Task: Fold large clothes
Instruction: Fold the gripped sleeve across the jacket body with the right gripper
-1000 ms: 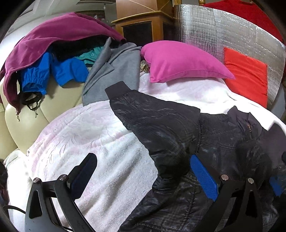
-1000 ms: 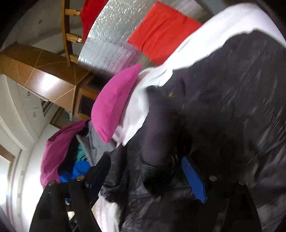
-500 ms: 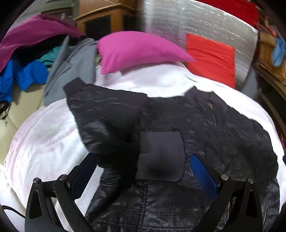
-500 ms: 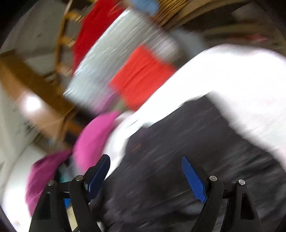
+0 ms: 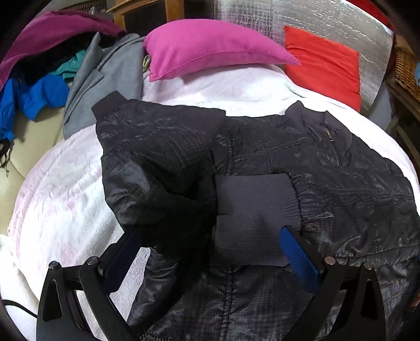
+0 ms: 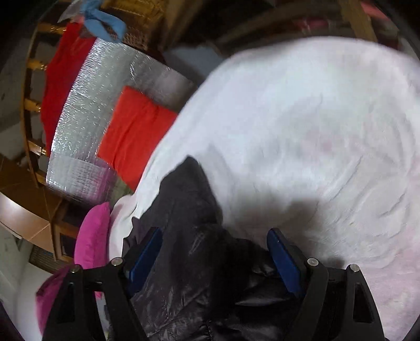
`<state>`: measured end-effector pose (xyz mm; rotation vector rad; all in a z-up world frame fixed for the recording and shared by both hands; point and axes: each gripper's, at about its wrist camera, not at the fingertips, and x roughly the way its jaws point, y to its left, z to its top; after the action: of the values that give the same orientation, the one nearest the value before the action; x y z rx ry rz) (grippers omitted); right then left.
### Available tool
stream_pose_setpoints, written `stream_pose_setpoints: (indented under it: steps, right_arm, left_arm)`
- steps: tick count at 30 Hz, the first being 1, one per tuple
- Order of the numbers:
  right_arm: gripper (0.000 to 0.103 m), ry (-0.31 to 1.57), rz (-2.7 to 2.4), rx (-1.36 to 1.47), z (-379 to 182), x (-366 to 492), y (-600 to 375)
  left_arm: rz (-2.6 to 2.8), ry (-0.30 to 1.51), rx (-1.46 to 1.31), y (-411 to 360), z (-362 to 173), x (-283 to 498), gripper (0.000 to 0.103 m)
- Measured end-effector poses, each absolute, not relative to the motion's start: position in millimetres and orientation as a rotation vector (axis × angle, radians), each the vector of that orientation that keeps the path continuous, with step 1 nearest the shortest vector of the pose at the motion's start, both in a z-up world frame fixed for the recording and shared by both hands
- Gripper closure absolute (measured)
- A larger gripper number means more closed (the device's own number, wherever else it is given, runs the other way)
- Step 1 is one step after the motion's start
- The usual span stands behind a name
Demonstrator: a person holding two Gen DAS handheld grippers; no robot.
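Note:
A black quilted jacket [image 5: 328, 178] lies spread on a white blanket [image 5: 60, 199]. One sleeve is folded across its front, and the grey ribbed cuff [image 5: 252, 217] rests in the middle. My left gripper [image 5: 210, 251] is open, its jaws standing to either side of the cuff and the folded sleeve, just above them. My right gripper [image 6: 215, 254] is open over the jacket's edge [image 6: 189, 209], with black fabric between its jaws and the blanket [image 6: 315, 131] beyond. The right wrist view is blurred.
A pink pillow [image 5: 210, 49] and a red cushion [image 5: 323, 65] lie at the bed's far end against a silver foil panel [image 5: 302, 15]. A pile of grey, blue and maroon clothes [image 5: 52, 68] sits at the far left. A wicker basket [image 5: 407, 68] stands at the right.
The sleeve with the grey cuff has been laid across the jacket's front. My left gripper has moved right over the cuff. My right gripper has swung out to the jacket's edge.

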<state>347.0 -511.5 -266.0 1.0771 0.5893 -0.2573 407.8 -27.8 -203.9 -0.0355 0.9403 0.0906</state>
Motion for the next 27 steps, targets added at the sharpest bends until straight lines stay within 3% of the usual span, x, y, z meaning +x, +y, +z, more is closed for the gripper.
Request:
stream_pose_setpoints:
  steps: [14, 27]
  right_arm:
    - [0.039, 0.745, -0.338, 0.809, -270, 364, -475]
    - [0.042, 0.811, -0.275, 0.766, -262, 344, -452]
  left_arm:
    - [0.086, 0.923, -0.031, -15, -197, 399, 0.000]
    - [0.141, 0.897, -0.038, 32, -190, 389, 0.000]
